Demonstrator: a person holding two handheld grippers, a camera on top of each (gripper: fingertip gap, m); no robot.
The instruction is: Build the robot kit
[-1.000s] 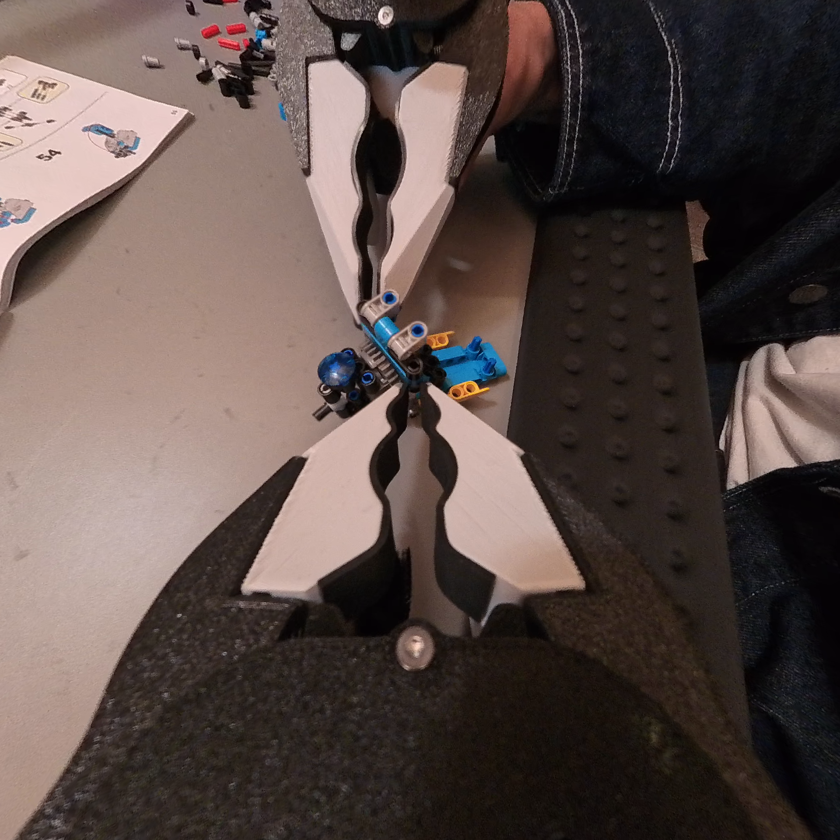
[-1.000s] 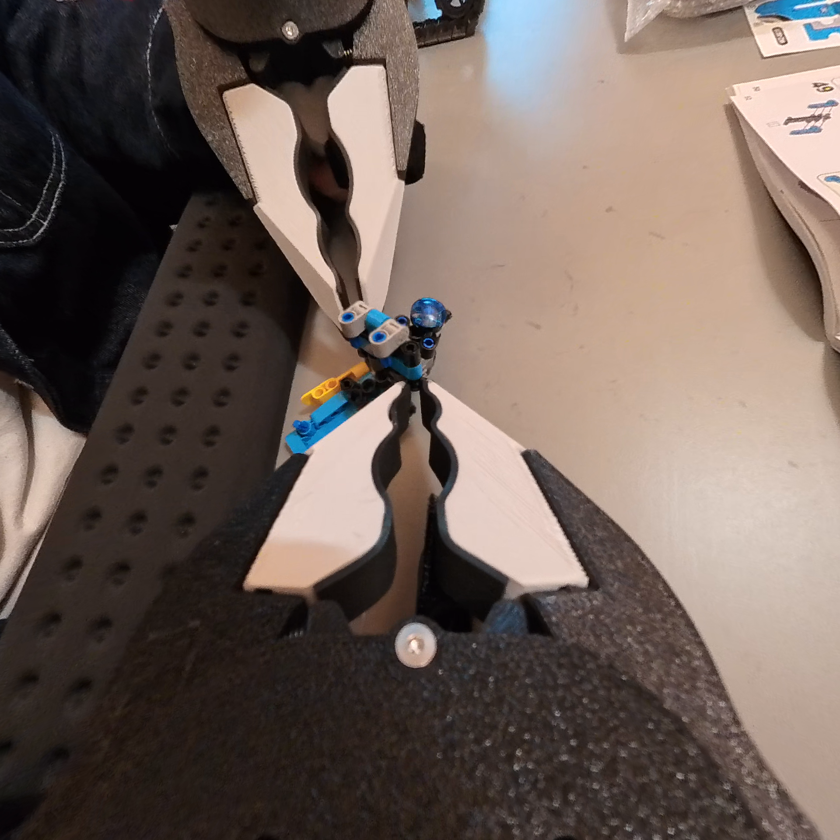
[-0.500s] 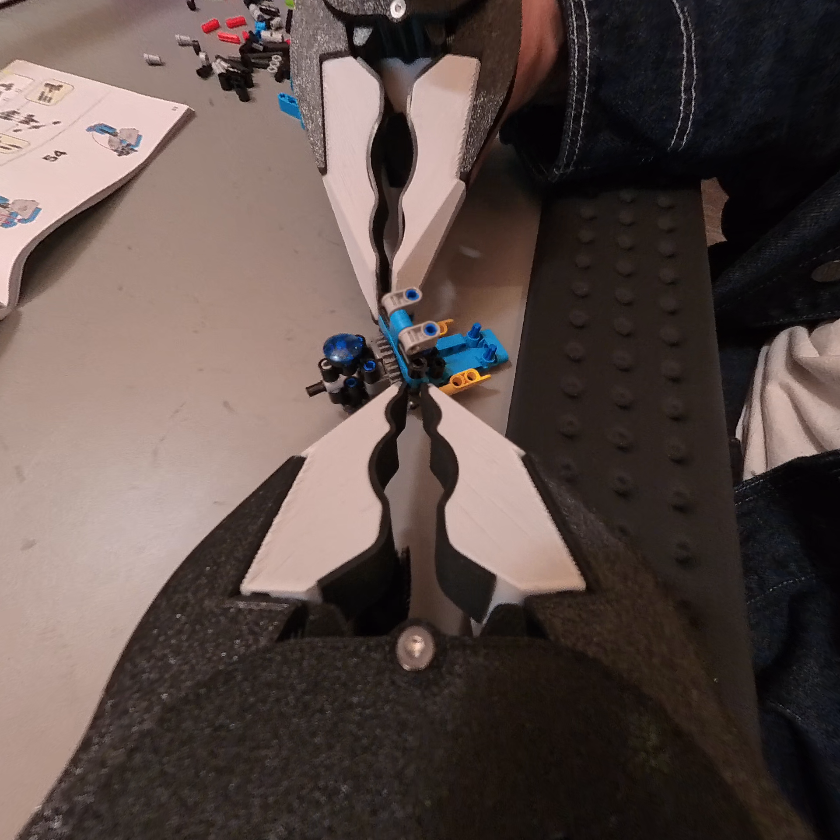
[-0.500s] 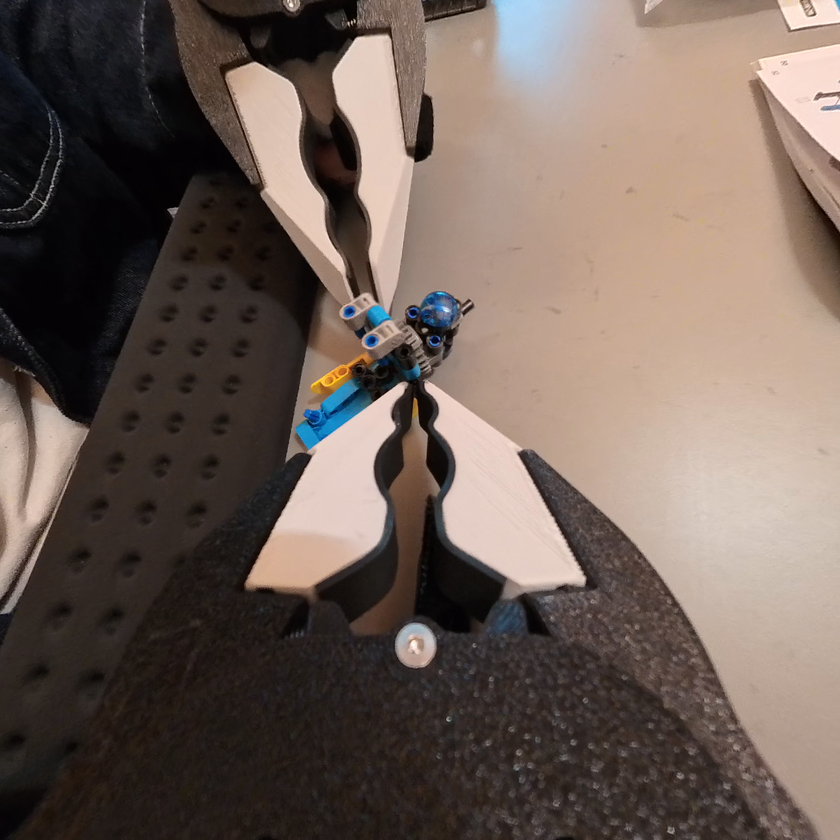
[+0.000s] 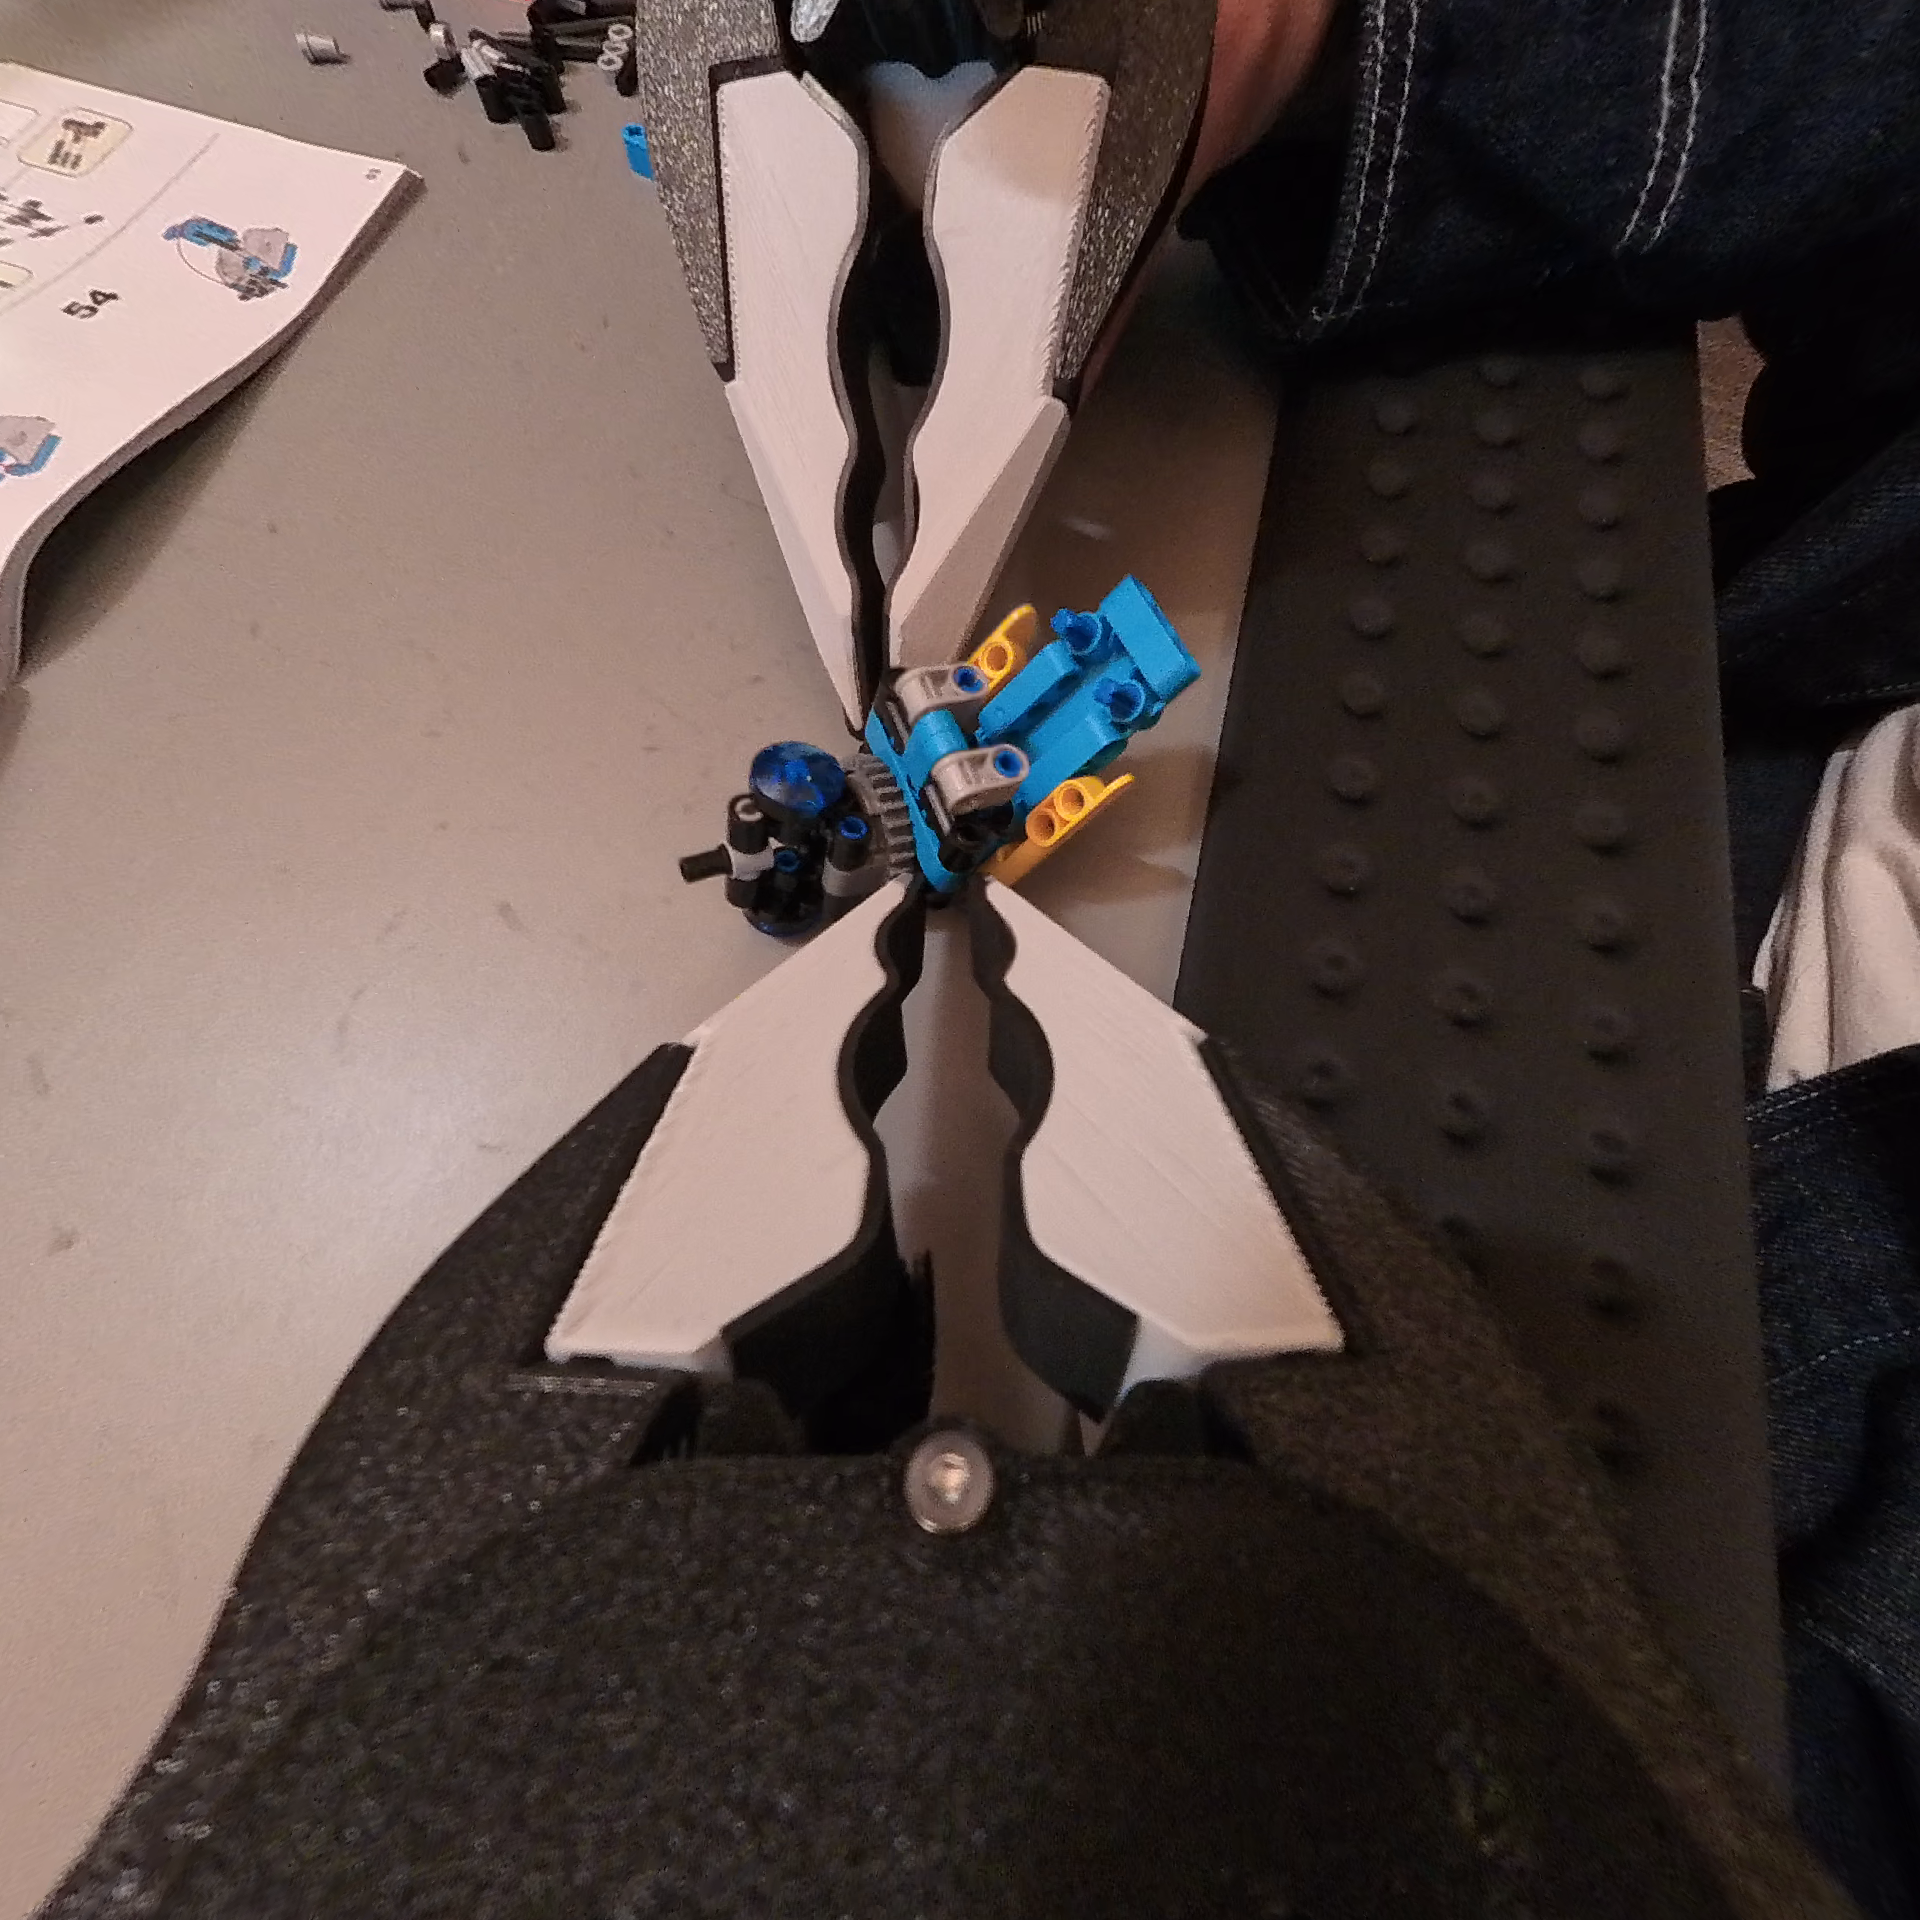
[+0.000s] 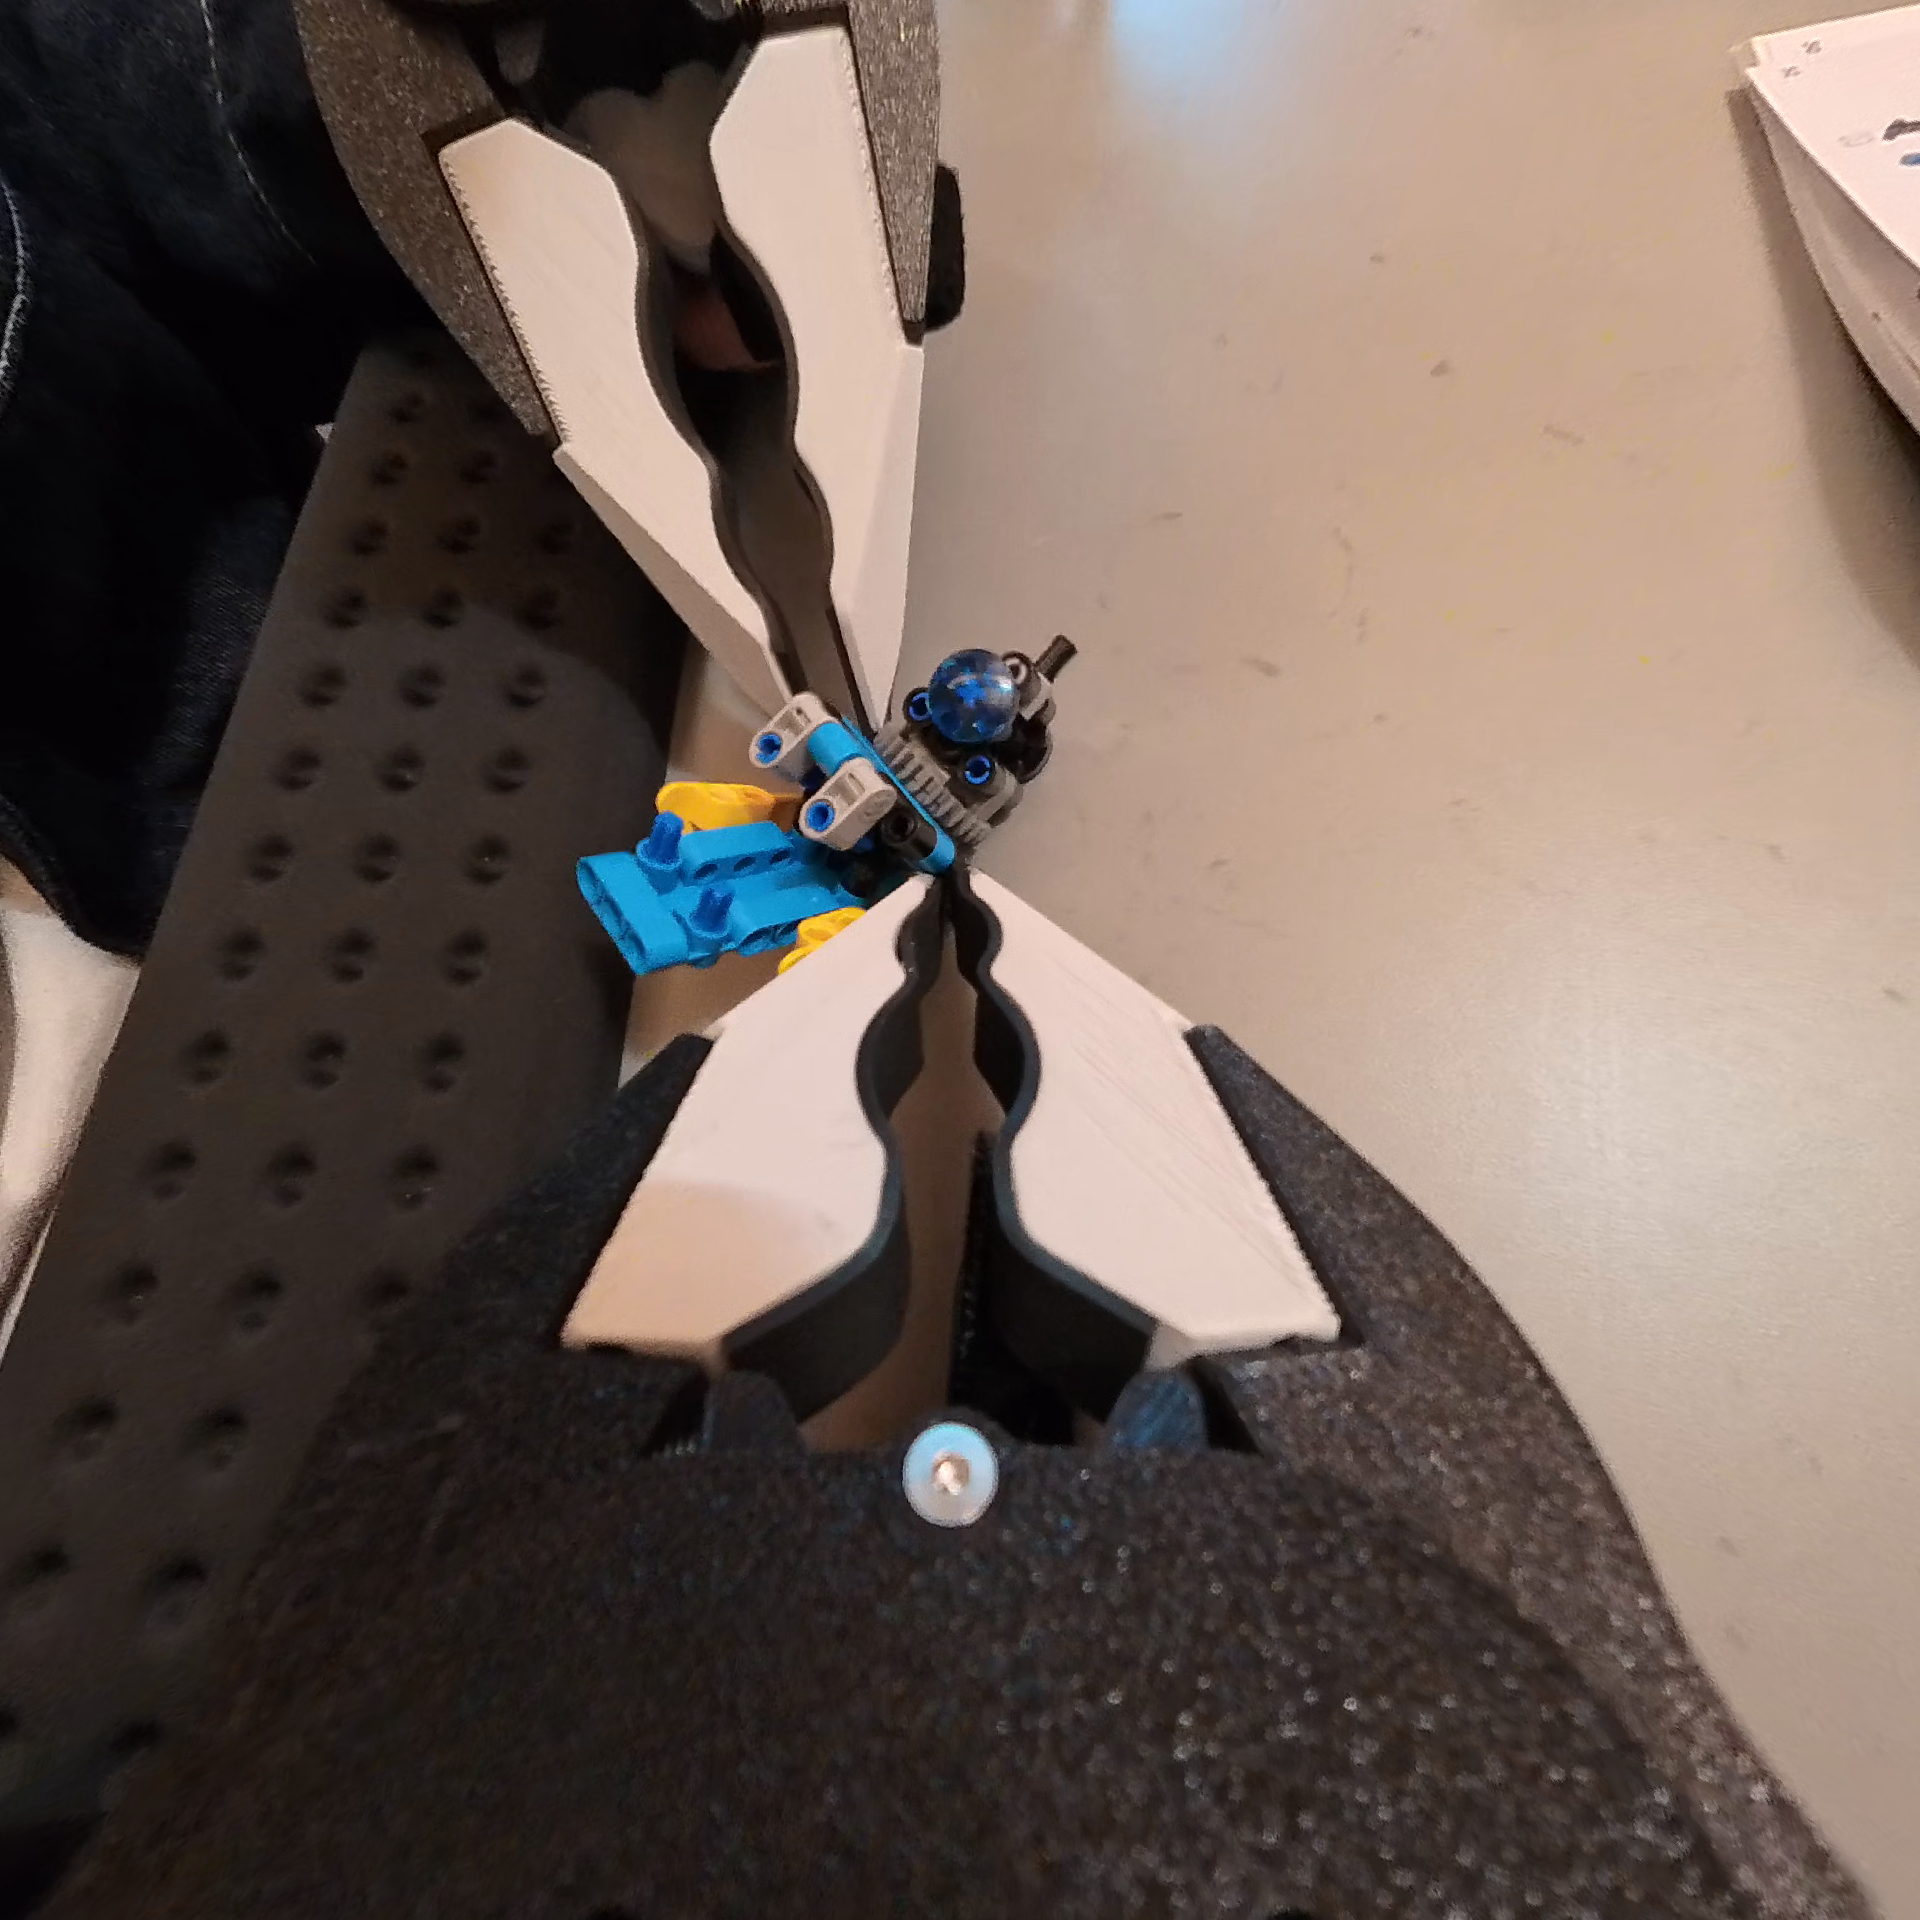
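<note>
Your left gripper (image 5: 940,902) and right gripper (image 6: 948,881) meet tip to tip, each with fingers clamped on the small blue, grey and yellow brick model (image 5: 961,764). You hold it at the grey table's (image 5: 312,727) near edge, beside the studded black strip (image 5: 1475,831). An open instruction booklet (image 5: 156,260) lies far left.

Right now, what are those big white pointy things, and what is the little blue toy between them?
They are the fingers of two hand-held grabbers; a person holds one in each hand. Each picture comes from a camera on one grabber, looking along its fingers, so each shows the other grabber opposite. The left gripper and the right gripper both pinch a small toy-brick model of blue, grey and yellow pieces with a clear blue dome, from opposite ends. Below is a grey table with an instruction booklet, loose small pieces and a bumpy black strip at its edge.
</note>
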